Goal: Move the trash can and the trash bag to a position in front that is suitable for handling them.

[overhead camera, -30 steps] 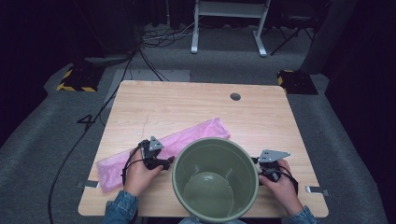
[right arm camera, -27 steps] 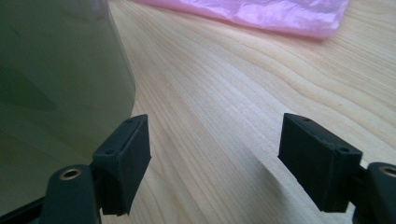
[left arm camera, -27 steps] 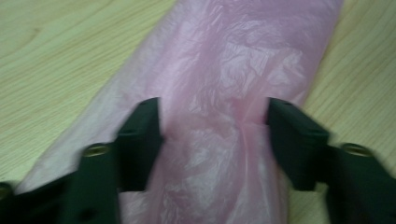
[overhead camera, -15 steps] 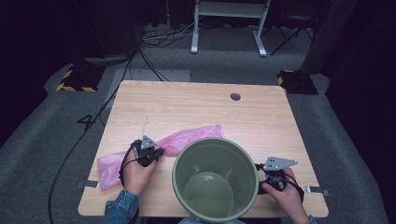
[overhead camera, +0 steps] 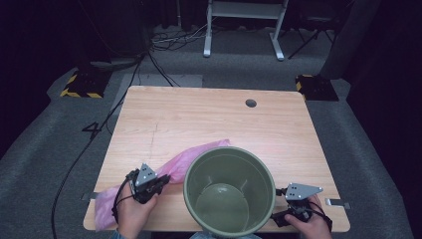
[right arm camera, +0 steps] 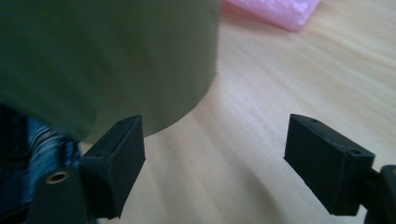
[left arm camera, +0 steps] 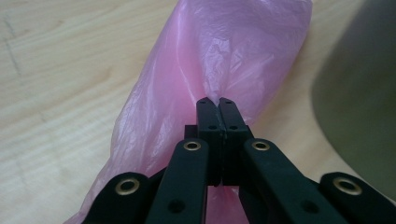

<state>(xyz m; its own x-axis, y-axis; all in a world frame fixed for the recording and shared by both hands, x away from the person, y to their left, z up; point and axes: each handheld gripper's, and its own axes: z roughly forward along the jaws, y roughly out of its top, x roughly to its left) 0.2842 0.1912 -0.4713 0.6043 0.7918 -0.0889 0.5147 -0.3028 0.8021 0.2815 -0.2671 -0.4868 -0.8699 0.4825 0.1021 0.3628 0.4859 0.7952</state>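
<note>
A pink plastic bag (overhead camera: 191,157) lies crumpled across the wooden table (overhead camera: 199,114), running from the near left corner toward a large green bin (overhead camera: 229,150). My left gripper (overhead camera: 161,179) is shut on a fold of the bag, close to the bin's left side. In the left gripper view the jaws (left arm camera: 215,100) pinch the pink film (left arm camera: 233,46), with the bin (left arm camera: 364,93) at the right. My right gripper (overhead camera: 276,219) sits at the bin's near right. Its jaws (right arm camera: 215,144) have just been opening wider, with bare table between them and the bin wall (right arm camera: 116,56) beside the left jaw.
The table has a cable hole (overhead camera: 251,103) at its far right. The bin stands at the near edge, between both hands. A far tip of the bag (right arm camera: 280,9) lies beyond the bin in the right gripper view. Cables and a stand's feet lie on the floor behind.
The left gripper closed on the bag and drew it toward the near left edge; the bag's far end slid nearer. The right hand shifted back toward the near edge.
</note>
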